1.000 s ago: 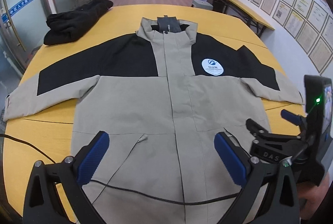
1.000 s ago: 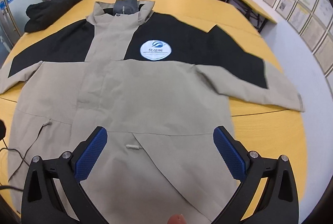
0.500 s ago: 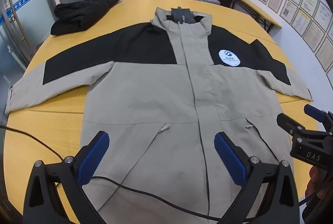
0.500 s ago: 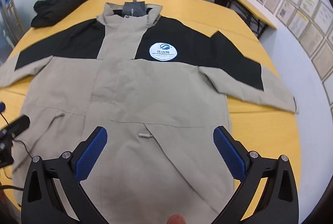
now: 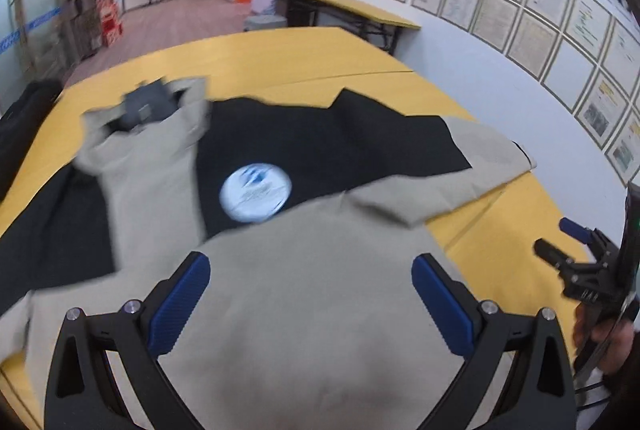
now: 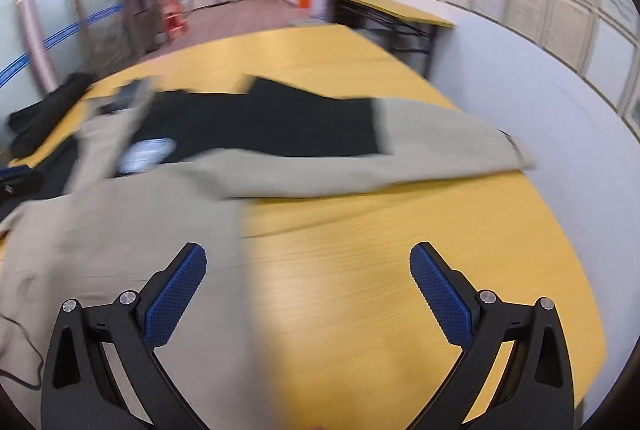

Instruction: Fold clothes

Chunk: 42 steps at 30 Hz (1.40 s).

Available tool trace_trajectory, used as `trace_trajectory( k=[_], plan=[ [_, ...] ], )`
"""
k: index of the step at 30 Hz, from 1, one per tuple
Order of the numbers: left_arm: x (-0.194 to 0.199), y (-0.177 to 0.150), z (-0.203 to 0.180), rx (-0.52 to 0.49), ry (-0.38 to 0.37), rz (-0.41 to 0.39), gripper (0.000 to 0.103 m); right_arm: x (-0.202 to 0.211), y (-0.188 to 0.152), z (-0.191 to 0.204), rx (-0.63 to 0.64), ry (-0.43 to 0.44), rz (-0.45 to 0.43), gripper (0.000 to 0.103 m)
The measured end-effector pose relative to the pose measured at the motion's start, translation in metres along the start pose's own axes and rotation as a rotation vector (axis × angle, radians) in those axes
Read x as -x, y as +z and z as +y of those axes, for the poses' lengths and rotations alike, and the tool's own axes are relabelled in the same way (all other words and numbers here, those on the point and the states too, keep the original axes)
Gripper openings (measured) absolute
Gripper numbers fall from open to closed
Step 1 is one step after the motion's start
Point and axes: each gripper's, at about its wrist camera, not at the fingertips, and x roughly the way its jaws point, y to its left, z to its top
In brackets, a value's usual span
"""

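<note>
A beige and black jacket (image 5: pixel 304 270) lies spread face up on the yellow table (image 5: pixel 304 58), with a round white logo (image 5: pixel 256 192) on its chest. My left gripper (image 5: pixel 310 298) is open and empty over the jacket's beige front. My right gripper (image 6: pixel 308 294) is open and empty above bare tabletop, just right of the jacket's body (image 6: pixel 120 230) and short of its outstretched sleeve (image 6: pixel 420 150). The right gripper also shows at the right edge of the left wrist view (image 5: pixel 568 250). Both views are blurred by motion.
A dark garment (image 6: pixel 44 118) lies in a heap at the table's far left. A thin black cable (image 6: pixel 24 350) runs over the jacket's lower left. A white wall (image 6: pixel 560 118) stands close to the table's right edge. A side table (image 5: pixel 352 8) stands behind.
Both grippers have swung right and forward. The left one now looks at the chest and right sleeve. The right one has moved off the hem to over bare table.
</note>
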Motion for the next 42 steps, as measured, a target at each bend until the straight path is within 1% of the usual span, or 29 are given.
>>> trace_trajectory(
  k=[2, 5, 8, 12, 16, 18, 20, 21, 22, 23, 24, 25, 28, 29, 33, 36, 38, 42],
  plan=[
    [-0.044, 0.013, -0.018, -0.020, -0.012, -0.018, 0.103, -0.023, 0.009, -0.063, -0.063, -0.044, -0.002, 0.103],
    [-0.095, 0.028, -0.037, -0.054, -0.015, -0.025, 0.103, -0.050, 0.029, -0.140, -0.180, -0.096, 0.003, 0.103],
    [-0.129, 0.042, -0.053, -0.107, 0.010, -0.025, 0.103, -0.071, 0.048, -0.190, -0.239, -0.118, 0.018, 0.103],
    [-0.155, 0.059, -0.060, -0.120, 0.005, -0.018, 0.103, -0.097, 0.071, -0.226, -0.280, -0.146, 0.045, 0.102],
    [-0.167, 0.071, -0.061, -0.118, 0.002, -0.002, 0.103, -0.113, 0.081, -0.246, -0.309, -0.163, 0.078, 0.099],
    [-0.171, 0.076, -0.062, -0.112, 0.002, 0.005, 0.103, -0.118, 0.077, -0.243, -0.312, -0.184, 0.079, 0.097],
    [-0.173, 0.080, -0.062, -0.100, -0.007, 0.015, 0.103, -0.123, 0.071, -0.237, -0.322, -0.213, 0.069, 0.090],
    [-0.176, 0.081, -0.063, -0.098, -0.011, 0.021, 0.103, -0.121, 0.069, -0.239, -0.331, -0.220, 0.052, 0.074],
    [-0.178, 0.082, -0.065, -0.101, -0.012, 0.025, 0.103, -0.120, 0.068, -0.239, -0.340, -0.228, 0.037, 0.051],
    [-0.177, 0.081, -0.066, -0.105, -0.015, 0.024, 0.103, -0.120, 0.066, -0.240, -0.358, -0.233, 0.029, 0.037],
    [-0.178, 0.082, -0.068, -0.109, -0.020, 0.026, 0.103, -0.121, 0.065, -0.242, -0.383, -0.222, 0.025, 0.010],
    [-0.180, 0.082, -0.071, -0.114, -0.026, 0.028, 0.103, -0.121, 0.063, -0.246, -0.415, -0.200, 0.022, 0.005],
    [-0.186, 0.085, -0.081, -0.132, -0.042, 0.032, 0.103, -0.115, 0.053, -0.254, -0.485, -0.140, -0.009, 0.002],
    [-0.189, 0.086, -0.085, -0.142, -0.037, 0.037, 0.103, -0.113, 0.050, -0.255, -0.502, -0.123, -0.019, 0.001],
    [-0.203, 0.089, -0.095, -0.173, -0.025, 0.066, 0.103, -0.089, 0.040, -0.258, -0.532, -0.075, -0.095, 0.001],
    [-0.215, 0.086, -0.100, -0.211, -0.029, 0.106, 0.103, -0.059, 0.037, -0.256, -0.536, -0.068, -0.166, 0.000],
    [-0.215, 0.086, -0.099, -0.222, -0.044, 0.109, 0.103, -0.038, 0.030, -0.250, -0.544, -0.066, -0.195, 0.000],
    [-0.214, 0.086, -0.097, -0.228, -0.065, 0.101, 0.103, -0.015, 0.014, -0.237, -0.560, -0.082, -0.219, 0.000]
  ],
)
